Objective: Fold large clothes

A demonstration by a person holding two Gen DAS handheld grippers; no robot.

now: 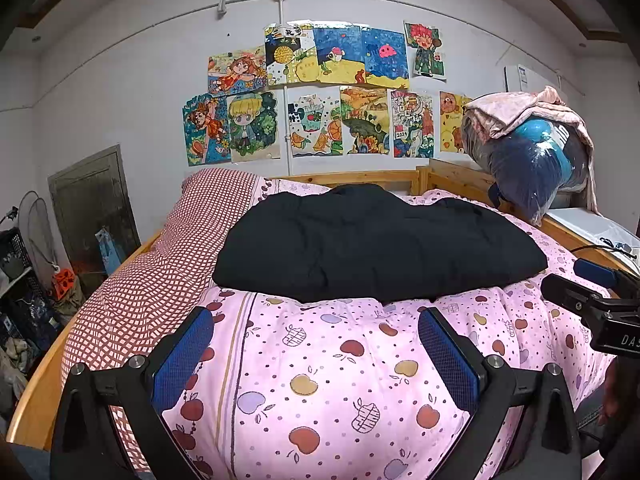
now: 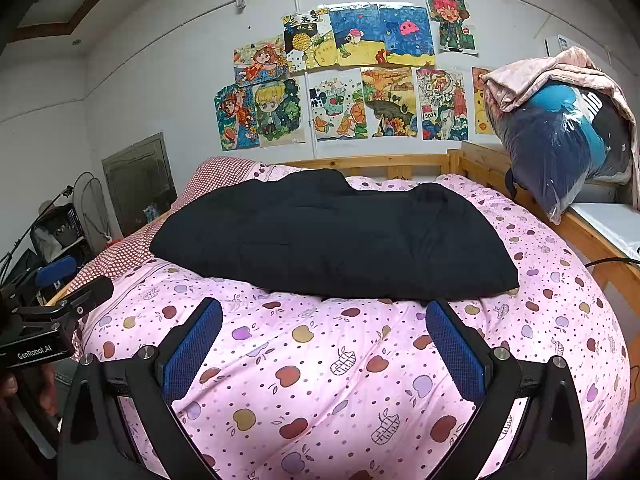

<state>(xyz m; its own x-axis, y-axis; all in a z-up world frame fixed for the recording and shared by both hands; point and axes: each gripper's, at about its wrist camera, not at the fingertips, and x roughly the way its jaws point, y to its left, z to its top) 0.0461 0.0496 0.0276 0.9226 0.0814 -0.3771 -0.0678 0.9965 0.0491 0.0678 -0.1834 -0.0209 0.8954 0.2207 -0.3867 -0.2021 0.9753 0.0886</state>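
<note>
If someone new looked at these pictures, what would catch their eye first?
Probably the bulky black folded garment lying across the pink apple-print quilt, mid-bed. Behind it, bright children's drawings cover the white wall. Both the left hand-held gripper and right hand-held gripper are open, empty, just short of the garment.

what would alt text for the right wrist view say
A folded black garment lies on a pink apple-print quilt on a wooden bed, untouched. The open right gripper hovers before it; children's drawings cover the wall behind.

Black garment [image 1: 376, 244], folded into a thick rumpled slab, flat atop pink apple-print quilt [image 1: 320, 380].
</note>
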